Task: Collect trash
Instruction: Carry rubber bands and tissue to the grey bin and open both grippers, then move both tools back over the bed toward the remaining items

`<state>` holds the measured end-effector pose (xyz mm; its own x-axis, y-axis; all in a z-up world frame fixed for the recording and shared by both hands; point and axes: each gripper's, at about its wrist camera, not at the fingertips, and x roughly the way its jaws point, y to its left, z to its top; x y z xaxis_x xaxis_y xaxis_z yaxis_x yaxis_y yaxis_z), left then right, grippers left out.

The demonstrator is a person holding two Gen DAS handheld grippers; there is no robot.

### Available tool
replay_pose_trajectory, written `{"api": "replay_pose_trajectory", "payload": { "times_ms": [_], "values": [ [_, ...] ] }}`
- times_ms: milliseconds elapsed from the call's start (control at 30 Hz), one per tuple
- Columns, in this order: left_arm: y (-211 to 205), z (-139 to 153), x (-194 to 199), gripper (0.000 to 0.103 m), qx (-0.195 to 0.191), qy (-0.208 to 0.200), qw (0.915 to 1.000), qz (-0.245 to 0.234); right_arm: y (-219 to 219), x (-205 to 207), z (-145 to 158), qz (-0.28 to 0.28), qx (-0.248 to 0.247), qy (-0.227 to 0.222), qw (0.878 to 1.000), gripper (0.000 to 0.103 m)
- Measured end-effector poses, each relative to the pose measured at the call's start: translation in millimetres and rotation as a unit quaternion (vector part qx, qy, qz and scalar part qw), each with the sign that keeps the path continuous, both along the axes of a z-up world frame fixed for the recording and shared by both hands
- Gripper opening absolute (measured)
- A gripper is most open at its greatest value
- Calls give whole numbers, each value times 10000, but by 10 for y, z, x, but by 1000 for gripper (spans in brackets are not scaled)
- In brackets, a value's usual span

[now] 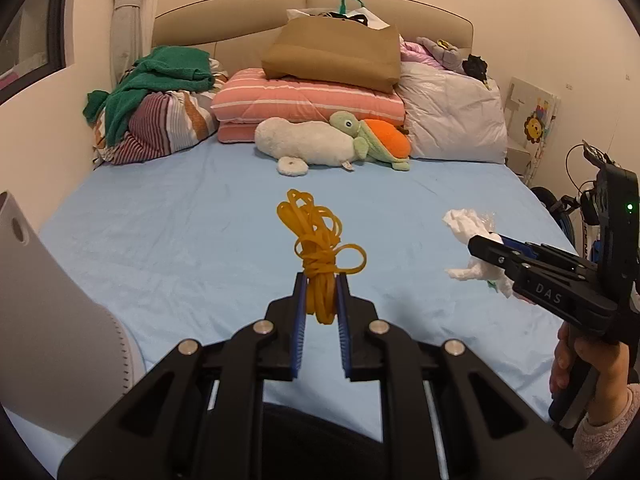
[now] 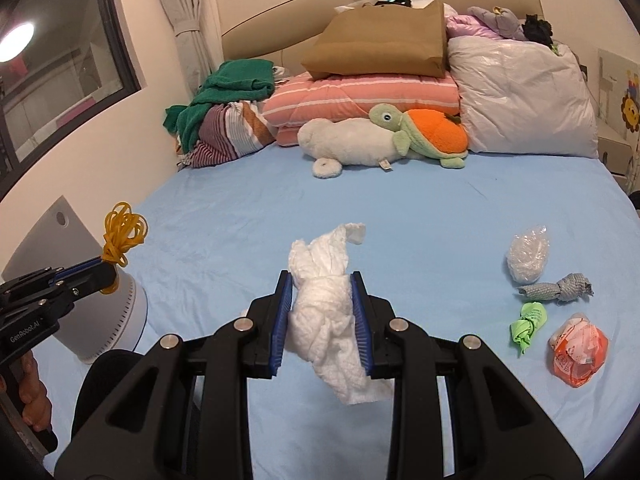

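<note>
black tools [image 1: 321, 280] with ribbed blue pads [image 2: 280, 320], silver rivets, "das" lettering, green light; fuzzy pink sleeve [image 1: 604, 436].

A big bed with a light blue sheet [image 2: 400, 208] fills the room. A white plush toy [image 2: 352, 144] lies beside a green and orange turtle toy [image 2: 424, 128]. Behind them sits a folded pink striped blanket [image 2: 360, 96] with a brown paper bag [image 2: 380, 48] on top. A green sweater [image 2: 224, 88] lies on striped bedding.
</note>
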<state>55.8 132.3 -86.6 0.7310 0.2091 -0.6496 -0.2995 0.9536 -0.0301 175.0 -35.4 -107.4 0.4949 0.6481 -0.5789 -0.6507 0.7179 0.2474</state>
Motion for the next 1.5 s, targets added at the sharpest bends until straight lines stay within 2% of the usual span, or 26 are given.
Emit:
{"api": "replay_pose_trajectory", "payload": {
  "times_ms": [233,400,567,867,1000,1167,1233,1267,1300,1333,1367,1400,1500],
  "values": [
    [326,275,-624,15,101,-133,9988,467,476,-498,347,796,-71,-267,9964,28],
    [573,519,-1121,15,229,-294,9954,883,929,-883,709,1606,26,-506,9857,28],
    [881,767,-1633,15,396,-413,9881,1425,1514,-1250,1105,2538,105,-753,9643,28],
    [1476,1136,-2408,16,614,-619,9638,2520,2500,-1801,1611,3759,155,-1028,9208,28],
    [1707,1231,-2530,16,627,-735,9558,2778,2889,-1974,1719,4102,70,-1115,9051,28],
    [1879,1216,-2475,16,581,-740,9551,2808,3234,-2027,1772,4252,-5,-1096,8984,29],
    [1925,1173,-2432,18,584,-706,9553,2809,3331,-2033,1768,4260,-33,-1052,8986,36],
    [1948,1143,-2416,20,580,-662,9559,2804,3348,-2025,1759,4247,-39,-1030,8994,47],
    [1973,1114,-2395,30,555,-626,9562,2806,3376,-2021,1754,4212,-41,-1020,9012,57],
    [1997,1082,-2379,41,518,-593,9558,2833,3404,-2004,1746,4156,-36,-1012,9039,60],
    [2017,1060,-2365,68,497,-579,9551,2864,3423,-1996,1740,4142,-31,-994,9048,61],
    [2027,1039,-2359,77,499,-602,9543,2886,3444,-1976,1730,4141,-40,-954,9052,61],
    [2017,1000,-2324,77,589,-562,9547,2862,3454,-1923,1688,4093,-65,-887,9081,61]
  ]
}}
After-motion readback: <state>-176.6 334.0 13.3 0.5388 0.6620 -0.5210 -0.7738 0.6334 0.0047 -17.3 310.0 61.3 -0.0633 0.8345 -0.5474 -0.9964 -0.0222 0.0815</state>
